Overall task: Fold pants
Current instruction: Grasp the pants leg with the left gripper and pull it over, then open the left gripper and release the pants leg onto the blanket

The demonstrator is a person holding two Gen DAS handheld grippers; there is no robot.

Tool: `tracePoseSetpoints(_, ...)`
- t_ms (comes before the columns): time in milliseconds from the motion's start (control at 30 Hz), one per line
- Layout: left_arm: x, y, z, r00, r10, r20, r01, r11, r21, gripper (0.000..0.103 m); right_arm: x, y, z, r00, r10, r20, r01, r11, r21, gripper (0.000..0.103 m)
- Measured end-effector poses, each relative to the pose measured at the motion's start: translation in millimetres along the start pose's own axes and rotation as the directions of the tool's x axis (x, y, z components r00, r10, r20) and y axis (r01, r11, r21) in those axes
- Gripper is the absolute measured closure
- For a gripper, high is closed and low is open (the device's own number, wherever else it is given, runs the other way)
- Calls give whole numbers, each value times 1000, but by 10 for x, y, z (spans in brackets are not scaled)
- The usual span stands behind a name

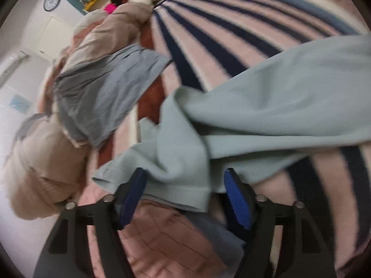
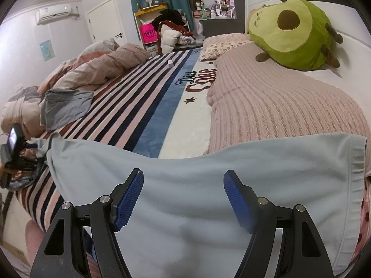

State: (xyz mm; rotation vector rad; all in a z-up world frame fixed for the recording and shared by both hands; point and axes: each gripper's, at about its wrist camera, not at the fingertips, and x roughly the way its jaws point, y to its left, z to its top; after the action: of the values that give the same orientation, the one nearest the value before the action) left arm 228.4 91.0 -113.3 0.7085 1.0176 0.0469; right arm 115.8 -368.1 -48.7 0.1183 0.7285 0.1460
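The pale blue-green pants (image 2: 197,180) lie spread across the near edge of the bed. My right gripper (image 2: 183,185) is open just above them, its blue pads (image 2: 129,199) wide apart and empty. In the left wrist view the pants (image 1: 266,111) stretch away to the right, and their crumpled hem end (image 1: 176,185) lies between the blue pads (image 1: 133,197) of my left gripper (image 1: 185,185), which stands open. The left gripper also shows at the far left of the right wrist view (image 2: 16,153), at the pants' left end.
The bed carries a striped blanket (image 2: 139,106), a pink knitted throw (image 2: 278,106), a bunched duvet (image 2: 104,69) and a grey garment (image 2: 67,106) on the left. A green avocado plush (image 2: 294,32) sits by the headboard. Shelves and clothes stand beyond.
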Motion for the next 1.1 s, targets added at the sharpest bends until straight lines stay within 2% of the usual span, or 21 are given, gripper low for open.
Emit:
tracePoseSetpoints(33,12,6,8,1000,25,-7,-24,1000,8,66,3,-2,-3,1000,-1,-2,1,1000,-1,35)
tracePoseSetpoints(67,-3,31,17,999,36,-10,-36,999,10,76,7,-5,-8,1000,-2,-3,2,1000,-1,35)
tracePoseSetpoints(100,-29,75,24,1000,29,-6,-29,1000,0,93,9,-7,-9,1000,-2,-4,2,1000,1,35)
tracePoseSetpoints(167,-120,235,63,1000,-8,20,9,998,-58,96,16,-14,-12,1000,2,-3,-2,1000,8,35)
tracePoseSetpoints(200,-174,349,104,999,1,35,2,996,-91,96,16,-16,-13,1000,4,-2,-4,1000,10,35)
tracePoseSetpoints(267,-224,514,202,999,17,51,-10,992,-126,97,26,-13,-15,1000,11,0,-11,1000,13,35)
tracePoseSetpoints(367,-177,712,335,998,-9,54,18,986,-167,96,43,4,-14,1000,19,-2,-19,1000,12,35)
tracePoseSetpoints(467,9,910,474,999,40,12,-37,976,-214,92,68,19,-5,1000,17,-10,-17,1000,5,35)
tracePoseSetpoints(500,67,964,513,999,40,5,-38,972,-234,77,78,21,-1,1000,16,-12,-16,1000,4,35)
tracePoseSetpoints(533,112,1016,543,999,40,6,-37,966,-256,52,91,21,2,1000,15,-14,-15,1000,6,35)
tracePoseSetpoints(567,156,1075,564,999,48,14,-42,957,-285,43,101,18,2,1000,15,-17,-15,1000,6,35)
tracePoseSetpoints(600,185,1112,574,998,62,19,-53,951,-304,42,117,16,4,1000,14,-20,-14,1000,6,35)
tracePoseSetpoints(667,216,1165,596,996,86,17,-76,942,-327,42,153,17,10,1000,10,-27,-10,1000,6,35)
tracePoseSetpoints(700,171,1190,583,996,81,36,-63,935,-348,42,167,20,11,999,11,-30,-10,1000,6,35)
tracePoseSetpoints(800,-12,1122,493,995,-19,95,52,933,-356,42,199,31,8,999,15,-37,-15,1000,4,35)
tracePoseSetpoints(900,-141,834,356,994,-77,79,96,957,-273,42,218,34,-2,999,27,-34,-27,1000,11,35)
tracePoseSetpoints(967,-179,620,224,983,-175,59,184,952,-243,42,223,29,-11,999,38,-31,-37,999,17,35)
tracePoseSetpoints(1067,-146,425,101,966,-257,11,252,936,-247,56,209,25,-19,998,56,-23,-55,998,27,35)
tracePoseSetpoints(1100,-94,389,53,951,-309,-13,292,914,-283,63,199,22,-19,998,62,-19,-61,998,29,35)
